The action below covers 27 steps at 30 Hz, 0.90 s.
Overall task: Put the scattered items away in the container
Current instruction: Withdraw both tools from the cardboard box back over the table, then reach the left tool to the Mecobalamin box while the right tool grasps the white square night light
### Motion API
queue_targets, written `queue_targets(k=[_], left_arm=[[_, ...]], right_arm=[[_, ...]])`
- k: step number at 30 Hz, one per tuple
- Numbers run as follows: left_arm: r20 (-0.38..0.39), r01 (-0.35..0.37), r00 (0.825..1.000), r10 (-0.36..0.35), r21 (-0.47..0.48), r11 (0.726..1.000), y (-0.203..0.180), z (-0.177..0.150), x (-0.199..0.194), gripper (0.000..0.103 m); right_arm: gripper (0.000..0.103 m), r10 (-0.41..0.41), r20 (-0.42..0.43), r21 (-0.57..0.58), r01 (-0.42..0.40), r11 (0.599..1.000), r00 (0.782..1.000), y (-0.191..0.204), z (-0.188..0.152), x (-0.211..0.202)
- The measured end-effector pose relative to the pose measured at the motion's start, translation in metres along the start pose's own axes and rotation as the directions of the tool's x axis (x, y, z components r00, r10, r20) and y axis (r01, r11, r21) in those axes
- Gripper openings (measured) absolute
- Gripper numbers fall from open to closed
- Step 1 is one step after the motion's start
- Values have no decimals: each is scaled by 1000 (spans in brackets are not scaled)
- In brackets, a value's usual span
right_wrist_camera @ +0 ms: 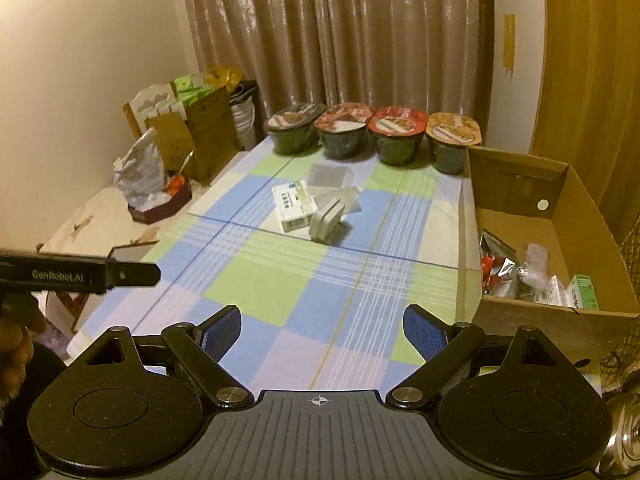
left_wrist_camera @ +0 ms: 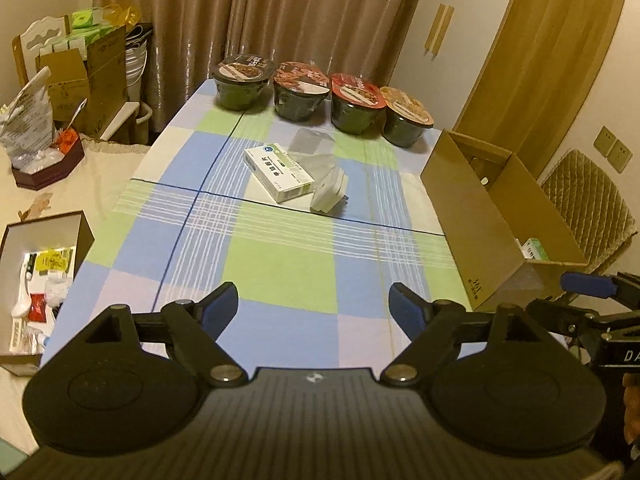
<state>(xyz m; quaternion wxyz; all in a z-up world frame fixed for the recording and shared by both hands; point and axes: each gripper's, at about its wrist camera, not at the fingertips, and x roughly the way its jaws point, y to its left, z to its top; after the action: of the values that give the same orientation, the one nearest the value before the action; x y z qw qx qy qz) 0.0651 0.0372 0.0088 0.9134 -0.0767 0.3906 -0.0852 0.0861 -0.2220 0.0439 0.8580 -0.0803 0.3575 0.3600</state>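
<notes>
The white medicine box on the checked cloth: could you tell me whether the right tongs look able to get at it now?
Probably yes: the right tongs are open and empty, bare cloth lies before the medicine box.

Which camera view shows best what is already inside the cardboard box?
The right wrist view: the cardboard box opens toward it, showing packets inside. The left wrist view shows mostly the box's outer wall and one small green-and-white carton.

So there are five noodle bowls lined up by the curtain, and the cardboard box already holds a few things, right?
Not quite: four noodle bowls stand by the curtain, not five; the right wrist view shows them. The cardboard box does already hold a few things.
</notes>
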Motion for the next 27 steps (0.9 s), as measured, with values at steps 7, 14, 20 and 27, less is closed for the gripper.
queue_targets(k=[7,14,20,27], left_arm=[[-20,-1,1000,1,8,1000,12,12,34,82],[-45,0,999,1,32,999,20,32,85,82],[-54,-2,999,5,47,999,25,54,133,83],[-35,-21,999,21,-11,1000,31,75,189,84]], right_arm=[[93,-2,-50,-19,1,1000,999,-8,2,31],[93,10,-91,-55,-15,998,996,-17,17,78],[93,19,-100,-111,-30,993,995,-27,42,122],[93,18,-114,-192,-39,981,993,-36,69,175]])
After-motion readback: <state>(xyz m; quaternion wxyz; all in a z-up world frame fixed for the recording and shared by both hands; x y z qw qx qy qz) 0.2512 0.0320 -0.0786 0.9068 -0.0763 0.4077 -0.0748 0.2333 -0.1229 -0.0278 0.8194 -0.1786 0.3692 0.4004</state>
